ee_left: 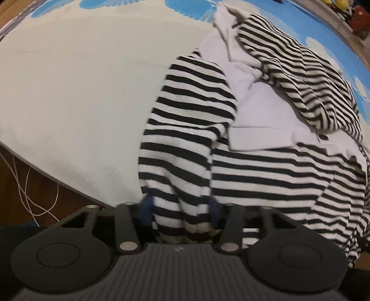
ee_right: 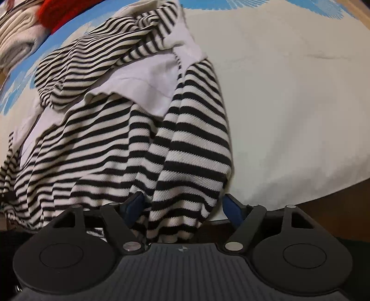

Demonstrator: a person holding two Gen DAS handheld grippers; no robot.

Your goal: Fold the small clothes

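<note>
- Left gripper [ee_left: 180,213]: its blue-padded jaws are clamped on a bunched fold of the striped top [ee_left: 185,143], near the front edge of the table [ee_left: 69,104], so that side of the garment is gathered and lifted.
- The striped top lies rumpled across the cream tablecloth [ee_right: 289,104], its white lining [ee_left: 261,111] turned out; it looks not yet squared for folding.
- Right gripper [ee_right: 185,213]: stripes fill the gap, but the right pad [ee_right: 233,210] stands clear of cloth, so whether it grips I cannot tell.
- A red cloth [ee_right: 62,11] sits near the far edge, apart.
</note>
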